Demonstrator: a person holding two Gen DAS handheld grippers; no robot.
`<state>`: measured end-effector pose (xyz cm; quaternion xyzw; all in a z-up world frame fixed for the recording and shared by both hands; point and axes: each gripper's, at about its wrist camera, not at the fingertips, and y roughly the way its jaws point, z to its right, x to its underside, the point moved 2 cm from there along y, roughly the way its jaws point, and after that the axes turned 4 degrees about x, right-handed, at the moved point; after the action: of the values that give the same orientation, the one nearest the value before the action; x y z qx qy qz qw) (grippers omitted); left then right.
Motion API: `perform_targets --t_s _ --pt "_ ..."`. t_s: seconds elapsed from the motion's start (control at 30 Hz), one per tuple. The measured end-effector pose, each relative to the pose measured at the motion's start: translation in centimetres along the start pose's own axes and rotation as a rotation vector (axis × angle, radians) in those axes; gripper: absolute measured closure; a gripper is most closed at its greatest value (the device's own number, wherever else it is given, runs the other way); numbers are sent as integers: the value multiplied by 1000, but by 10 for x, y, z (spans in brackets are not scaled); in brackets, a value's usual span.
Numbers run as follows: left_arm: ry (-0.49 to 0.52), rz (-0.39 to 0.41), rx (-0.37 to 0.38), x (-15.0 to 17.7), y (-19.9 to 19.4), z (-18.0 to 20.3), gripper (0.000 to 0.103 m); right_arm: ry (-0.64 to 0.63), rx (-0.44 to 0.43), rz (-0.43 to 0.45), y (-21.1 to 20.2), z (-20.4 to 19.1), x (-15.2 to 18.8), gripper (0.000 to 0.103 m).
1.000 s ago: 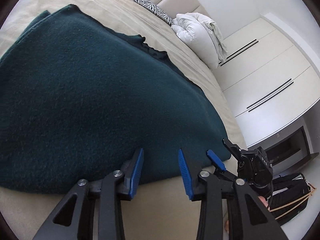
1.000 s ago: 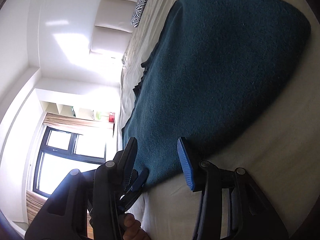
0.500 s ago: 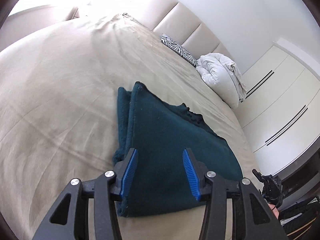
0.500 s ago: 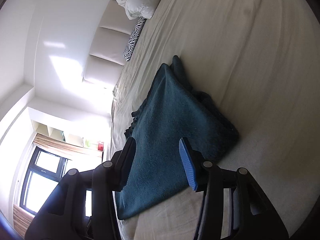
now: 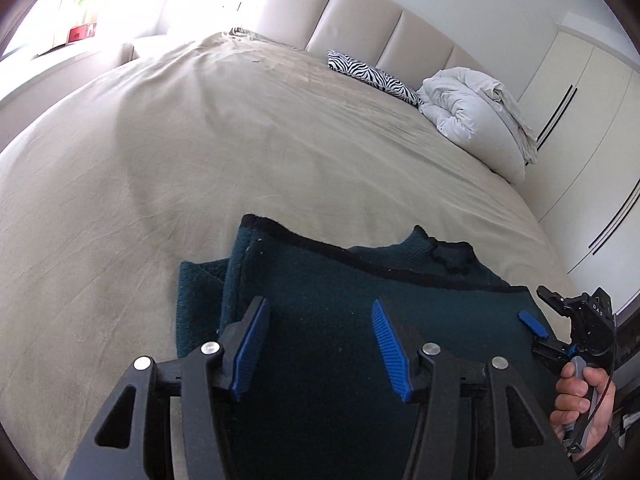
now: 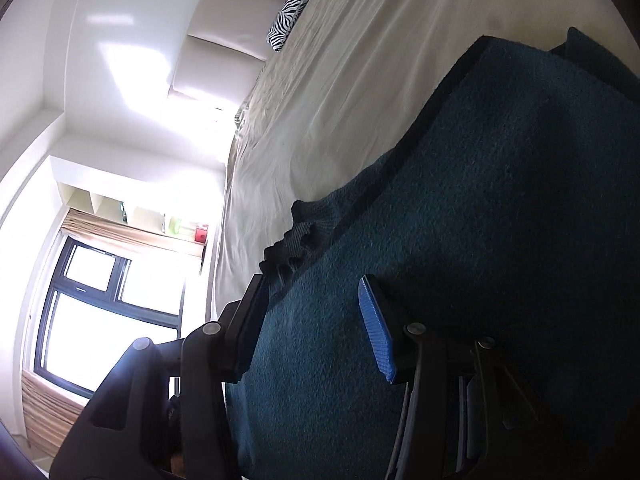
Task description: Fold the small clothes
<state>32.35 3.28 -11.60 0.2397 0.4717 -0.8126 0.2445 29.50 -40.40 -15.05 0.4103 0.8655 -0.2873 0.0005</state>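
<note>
Since both grippers neared, sweater (image 5: 360, 320) (folded) looms larger.

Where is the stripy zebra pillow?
The zebra-print pillow lies at the far end of the bed, against the padded headboard. In the left wrist view it sits right beside the bundled white duvet.

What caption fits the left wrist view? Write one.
Open left gripper over folded teal garment on beige bed.
</note>
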Motion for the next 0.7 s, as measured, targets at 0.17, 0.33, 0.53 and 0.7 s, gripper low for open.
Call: perform_targets --t_s 0.17,0.33,0.53,0.7 --pt "-8 19 22 5 6 -12 46 85 -37 140 -36 48 -50 63" --pt "24 24 7 7 9 -9 42 92 -31 232 -64 68 -66 70" --pt "20 13 23 6 13 -11 39 157 38 340 -101 107 -68 69" --pt "29 12 15 6 14 -11 38 53 156 374 -130 79 -53 61"
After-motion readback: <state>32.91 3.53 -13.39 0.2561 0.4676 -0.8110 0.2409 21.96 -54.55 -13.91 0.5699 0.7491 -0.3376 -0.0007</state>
